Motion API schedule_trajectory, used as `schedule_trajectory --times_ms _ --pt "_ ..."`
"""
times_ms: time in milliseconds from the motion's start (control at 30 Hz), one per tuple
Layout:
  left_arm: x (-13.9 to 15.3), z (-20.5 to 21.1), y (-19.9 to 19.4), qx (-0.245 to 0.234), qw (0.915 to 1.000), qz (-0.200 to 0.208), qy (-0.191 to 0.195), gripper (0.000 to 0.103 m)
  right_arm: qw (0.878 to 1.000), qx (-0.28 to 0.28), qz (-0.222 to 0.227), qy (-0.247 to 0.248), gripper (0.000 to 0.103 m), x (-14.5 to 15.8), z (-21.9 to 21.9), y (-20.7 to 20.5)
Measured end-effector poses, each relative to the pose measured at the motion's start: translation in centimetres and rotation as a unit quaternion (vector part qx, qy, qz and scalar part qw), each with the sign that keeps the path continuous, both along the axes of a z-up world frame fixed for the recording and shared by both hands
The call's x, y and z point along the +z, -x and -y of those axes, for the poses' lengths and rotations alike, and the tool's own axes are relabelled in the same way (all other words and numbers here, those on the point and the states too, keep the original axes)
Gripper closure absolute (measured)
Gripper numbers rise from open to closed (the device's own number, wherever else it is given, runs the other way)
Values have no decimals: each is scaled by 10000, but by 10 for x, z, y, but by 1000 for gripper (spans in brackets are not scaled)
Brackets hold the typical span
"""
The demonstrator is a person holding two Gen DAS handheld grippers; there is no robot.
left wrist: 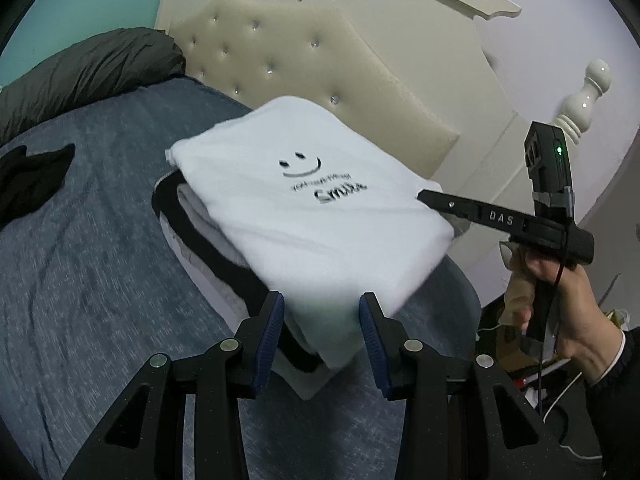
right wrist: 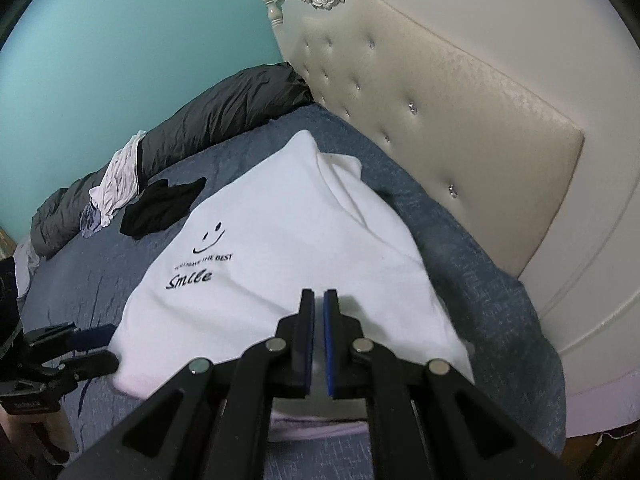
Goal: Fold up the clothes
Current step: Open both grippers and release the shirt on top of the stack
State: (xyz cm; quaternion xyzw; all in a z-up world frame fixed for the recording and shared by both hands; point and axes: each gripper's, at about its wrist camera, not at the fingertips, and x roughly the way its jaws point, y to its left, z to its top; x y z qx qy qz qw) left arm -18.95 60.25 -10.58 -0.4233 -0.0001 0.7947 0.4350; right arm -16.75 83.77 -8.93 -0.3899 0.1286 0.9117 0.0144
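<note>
Two grippers work a folded white shirt (left wrist: 304, 200) at frame centre, atop a stack on the bed (left wrist: 100, 280). Left gripper (left wrist: 322, 312) clamps the stack's near corner, bottom centre. Right gripper (right wrist: 319, 300) is pressed together on the shirt's near edge. Lower both evenly, keep edges square with the stack. Farther: black garment (right wrist: 160, 208) left, grey duvet (right wrist: 200, 120), tufted headboard (right wrist: 440, 120), teal wall (right wrist: 140, 40).
</note>
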Motion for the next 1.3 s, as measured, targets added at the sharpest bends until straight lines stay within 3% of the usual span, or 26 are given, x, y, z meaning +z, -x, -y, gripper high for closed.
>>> schedule_trajectory --times_ms 167,267,467,800,1067,1300 --pt "11 7 1 159 9996 -114 -203 61 10000 -33 -47 54 101 4 -1 -6" --pt "22 13 21 521 9981 -254 -229 61 9999 -45 -104 100 101 8 -3 -7" --pt "7 2 60 838 9958 -256 260 61 9998 -66 -85 144 101 5 -1 -4" --pt "-31 7 47 522 9964 86 659 67 9998 -54 -80 158 101 4 -2 -2" --pt "11 20 39 740 9967 -226 243 66 9996 -110 -165 178 101 9 -1 -8" --pt "11 -2 15 329 9978 -318 480 66 9998 -62 -126 136 101 9 10 -14"
